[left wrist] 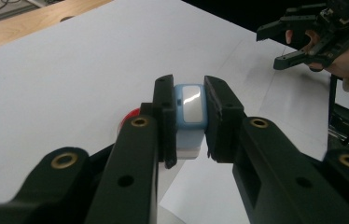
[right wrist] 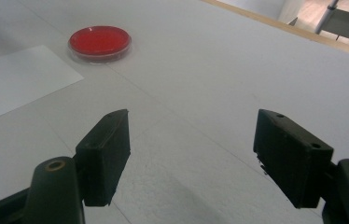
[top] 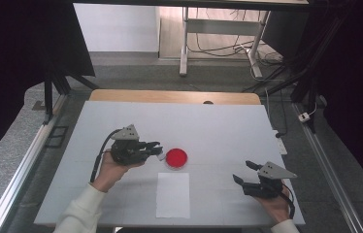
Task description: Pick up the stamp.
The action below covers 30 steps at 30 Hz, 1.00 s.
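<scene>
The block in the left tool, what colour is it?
Light blue with a white face; the block shows best in the left gripper view.

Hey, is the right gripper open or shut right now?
Open. In the right gripper view, the right gripper has its two black jaws spread wide apart with bare white table between them and nothing gripped.

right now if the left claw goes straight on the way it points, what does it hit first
Probably the red dish: the left claw, shut on a small blue and white block, points right at it from close by, though the exact height is unclear.
</scene>
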Motion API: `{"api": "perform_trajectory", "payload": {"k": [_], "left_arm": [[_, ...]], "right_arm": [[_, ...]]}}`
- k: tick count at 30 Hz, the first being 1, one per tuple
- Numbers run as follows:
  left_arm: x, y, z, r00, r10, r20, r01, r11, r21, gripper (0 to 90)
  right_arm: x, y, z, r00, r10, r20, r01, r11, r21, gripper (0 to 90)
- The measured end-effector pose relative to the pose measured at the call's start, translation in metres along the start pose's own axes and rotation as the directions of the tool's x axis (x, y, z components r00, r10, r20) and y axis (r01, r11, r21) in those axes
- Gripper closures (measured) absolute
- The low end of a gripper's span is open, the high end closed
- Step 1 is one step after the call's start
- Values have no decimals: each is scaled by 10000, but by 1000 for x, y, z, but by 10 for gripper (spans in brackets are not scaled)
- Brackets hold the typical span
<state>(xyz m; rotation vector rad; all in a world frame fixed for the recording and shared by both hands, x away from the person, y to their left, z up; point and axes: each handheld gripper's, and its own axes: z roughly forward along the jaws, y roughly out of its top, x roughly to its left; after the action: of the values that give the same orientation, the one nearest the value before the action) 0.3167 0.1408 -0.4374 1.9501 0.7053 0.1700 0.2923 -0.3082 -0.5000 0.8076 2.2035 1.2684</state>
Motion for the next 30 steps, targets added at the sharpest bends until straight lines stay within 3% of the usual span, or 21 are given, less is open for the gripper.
{"api": "perform_trajectory", "payload": {"k": [18,30], "left_arm": [[-21,4,23,9978,-7,667,12,10000,-77,750],[-30,5,35,9977,38,677,-33,10000,-75,750]], "right_arm": [[2,-1,1,9999,-123,56,122,9999,47,275],[4,-1,3,9998,-172,79,172,9998,72,275]]}}
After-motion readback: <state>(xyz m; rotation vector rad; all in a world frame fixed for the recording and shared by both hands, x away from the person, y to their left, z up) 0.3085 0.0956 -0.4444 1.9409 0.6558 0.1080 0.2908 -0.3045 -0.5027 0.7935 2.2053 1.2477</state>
